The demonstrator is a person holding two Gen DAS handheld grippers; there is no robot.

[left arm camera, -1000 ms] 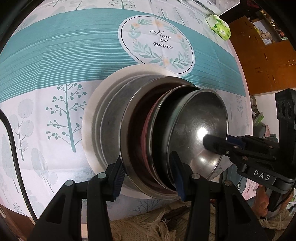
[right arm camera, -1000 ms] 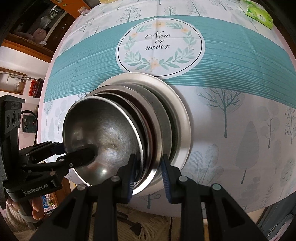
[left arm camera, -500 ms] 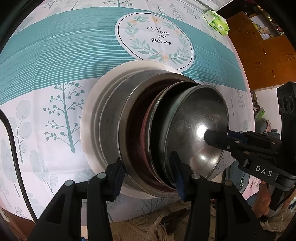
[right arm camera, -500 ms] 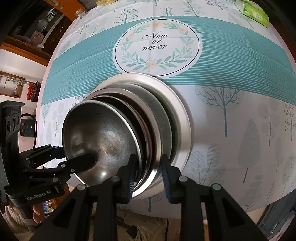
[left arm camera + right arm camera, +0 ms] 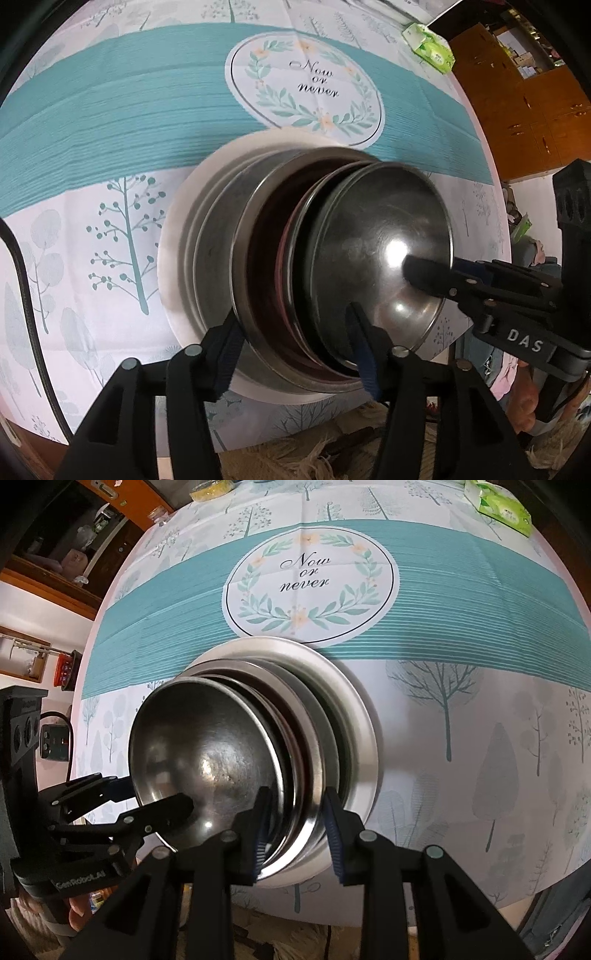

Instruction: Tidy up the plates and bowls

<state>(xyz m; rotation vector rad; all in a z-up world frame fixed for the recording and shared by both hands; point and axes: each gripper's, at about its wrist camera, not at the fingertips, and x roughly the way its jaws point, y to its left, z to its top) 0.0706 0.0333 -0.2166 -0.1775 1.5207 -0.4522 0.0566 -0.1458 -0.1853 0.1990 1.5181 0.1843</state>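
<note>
A nest of steel bowls (image 5: 376, 240) (image 5: 207, 738) sits on a wide flat plate (image 5: 173, 258) (image 5: 364, 738) near the table's front edge. One inner bowl shows dark red. My left gripper (image 5: 295, 350) (image 5: 155, 795) straddles the near rims, one finger outside the largest bowl and one inside the top bowl. Its jaws are opening and the pads look clear of the metal. My right gripper (image 5: 297, 823) (image 5: 434, 267) straddles the rims on the other side, one finger inside the top bowl. Its jaws are easing open, but the pads look to be against the rims.
The tablecloth has a teal band and a round "Now or never" emblem (image 5: 310, 572) behind the stack. A green tissue pack (image 5: 428, 50) (image 5: 502, 511) lies at the far edge. A black cable (image 5: 22, 277) runs at the left. A fringed rug lies below the table edge.
The left gripper's fingers have spread wider around the stack's rims. The right gripper's fingers have parted very slightly. Neither hand has shifted.
</note>
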